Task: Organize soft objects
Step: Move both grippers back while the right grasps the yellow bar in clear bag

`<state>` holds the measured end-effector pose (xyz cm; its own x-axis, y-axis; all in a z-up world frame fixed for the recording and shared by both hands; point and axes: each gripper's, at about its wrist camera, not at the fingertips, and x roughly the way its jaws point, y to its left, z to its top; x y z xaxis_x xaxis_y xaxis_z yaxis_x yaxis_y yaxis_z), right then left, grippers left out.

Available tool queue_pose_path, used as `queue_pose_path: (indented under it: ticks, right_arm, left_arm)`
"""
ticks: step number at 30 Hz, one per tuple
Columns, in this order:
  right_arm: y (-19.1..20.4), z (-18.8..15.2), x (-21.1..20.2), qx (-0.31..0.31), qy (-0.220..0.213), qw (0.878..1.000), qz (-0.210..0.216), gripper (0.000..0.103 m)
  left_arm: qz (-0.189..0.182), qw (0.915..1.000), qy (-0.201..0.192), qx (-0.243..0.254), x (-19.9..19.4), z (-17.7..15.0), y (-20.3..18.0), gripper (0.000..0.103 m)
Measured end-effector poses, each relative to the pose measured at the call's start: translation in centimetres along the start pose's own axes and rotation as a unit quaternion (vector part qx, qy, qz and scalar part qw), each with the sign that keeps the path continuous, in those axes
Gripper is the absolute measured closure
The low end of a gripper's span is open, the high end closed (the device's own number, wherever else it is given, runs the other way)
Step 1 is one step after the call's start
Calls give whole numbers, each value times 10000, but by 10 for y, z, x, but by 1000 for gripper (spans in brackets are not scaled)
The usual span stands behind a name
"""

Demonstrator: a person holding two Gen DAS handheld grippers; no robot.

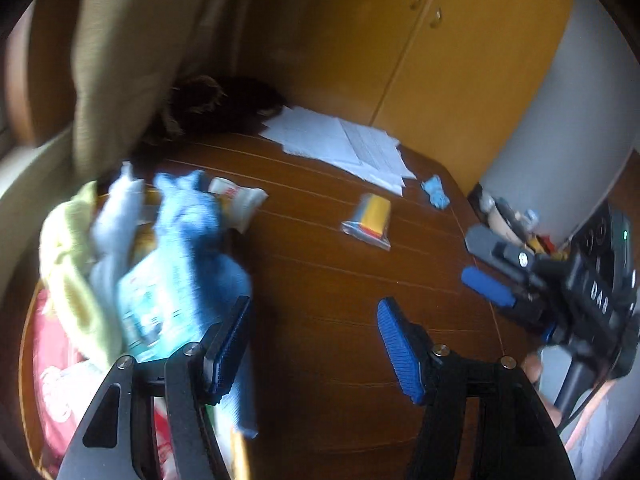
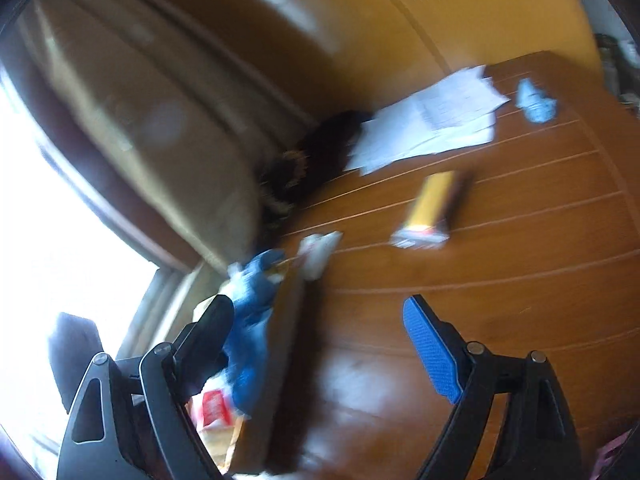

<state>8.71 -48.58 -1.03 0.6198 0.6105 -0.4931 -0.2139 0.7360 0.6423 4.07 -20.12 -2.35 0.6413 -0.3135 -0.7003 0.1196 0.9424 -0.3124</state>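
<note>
Left gripper [image 1: 314, 344] released, jaws spread over bare wooden table [image 1: 320, 280], nothing between. Right gripper [image 2: 320, 344] likewise spread and empty. Blue cloth [image 1: 192, 240] heaped with a yellow cloth [image 1: 68, 264] and packets in a basket [image 1: 28, 320] at lower left of the left wrist view. Small blue cloth [image 1: 435, 192] right of centre, beside white papers [image 1: 344, 144]. Yellow packet [image 1: 370, 216] mid-table.

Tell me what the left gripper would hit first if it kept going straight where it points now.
Most likely the bare wooden table. The left gripper has open jaws with nothing between them, angled down at the tabletop. The yellow packet lies further along, slightly right; depth is hard to judge.
</note>
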Motion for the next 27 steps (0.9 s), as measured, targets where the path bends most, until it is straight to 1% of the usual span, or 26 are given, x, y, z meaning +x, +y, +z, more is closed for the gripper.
queue_pose_path:
  ticks: [1,4,6,7,9,13,16,19,24,26,27]
  right_arm:
    - [-4,6,3,61,14,9999,-137,16]
    - [-20,26,17,321,104,9980,-535,16]
    - [-30,39,31,480,214,9958,-747,16]
    - [-35,45,37,555,242,9945,-851,16]
    - [-40,56,51,578,346,9927,-1004,16]
    - [-48,74,82,629,499,9876,-1346,16]
    - [-54,84,106,638,615,9822,-1657,16]
    - [-59,87,126,589,749,9761,-1953,16]
    - [-57,86,142,430,814,9705,-2226,16]
    - [-58,84,148,433,855,9692,-2270,17]
    - [-58,82,150,390,872,9679,-2324,20]
  left_arm:
    - [-28,9999,101,80,11,3,-2,36]
    - [186,9993,328,52,32,8,2,36]
    - [402,9981,465,-57,40,6,11,36]
    - [400,9978,503,-134,43,5,16,36]
    - [251,9985,457,-180,42,2,20,36]
    - [413,9986,311,88,41,-5,14,36]
    - [531,9978,291,286,40,-9,13,36]
    - [499,9978,301,327,38,-10,17,36]
    - [489,9978,308,313,37,-10,21,37]
    - [502,9979,293,295,37,-10,24,38]
    - [508,9979,290,286,36,-10,24,38]
